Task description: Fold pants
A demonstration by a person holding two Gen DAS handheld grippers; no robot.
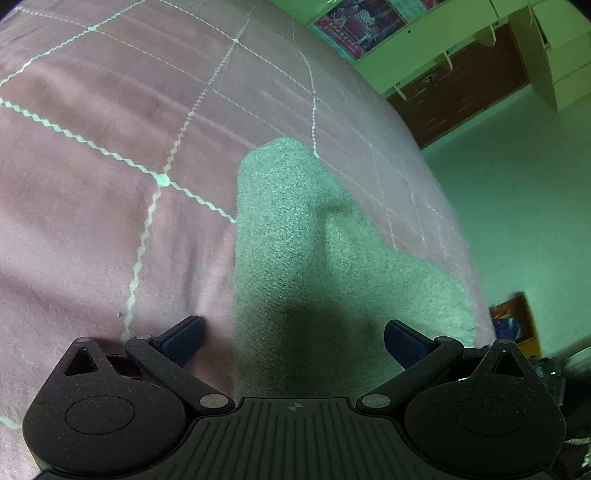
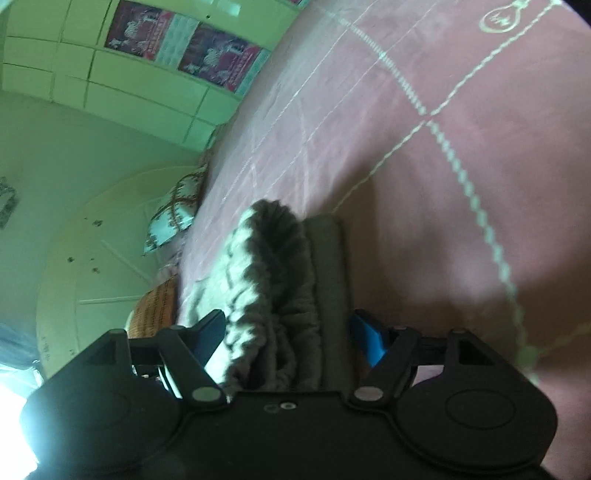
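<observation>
The grey knit pants (image 1: 295,236) lie on a pink quilted bedspread (image 1: 110,129) stitched with pale zigzag lines, and everything here is placed from them. In the left wrist view a folded length of the pants runs from the near edge of the picture away across the bed, its rounded far end resting on the bedspread close to the bed's edge. The left hand-held gripper (image 1: 293,338) sits at the near end of this cloth with its blue-padded fingers (image 1: 184,332) spread wide: one pad is over bare bedspread just beside the pants' side, the other over the pants' opposite side, and neither visibly presses the fabric.

In the right wrist view the gathered, ribbed waistband (image 2: 273,280) of the pants stands bunched up between the fingers of the right hand-held gripper (image 2: 288,341). Its jaws are spread; the blue pads (image 2: 369,343) flank the bundle. The right pad stands clear of the cloth; whether the left one touches it I cannot tell. A flatter folded layer of the pants lies along the waistband's side toward the bedspread.

Beyond the pants, past the bed's edge, are a pale floor (image 1: 517,184), cabinets (image 1: 461,74) with a poster (image 1: 354,26) on the wall, and in the right view a patterned cushion (image 2: 177,210) and a woven basket (image 2: 155,306) beside the bed.
</observation>
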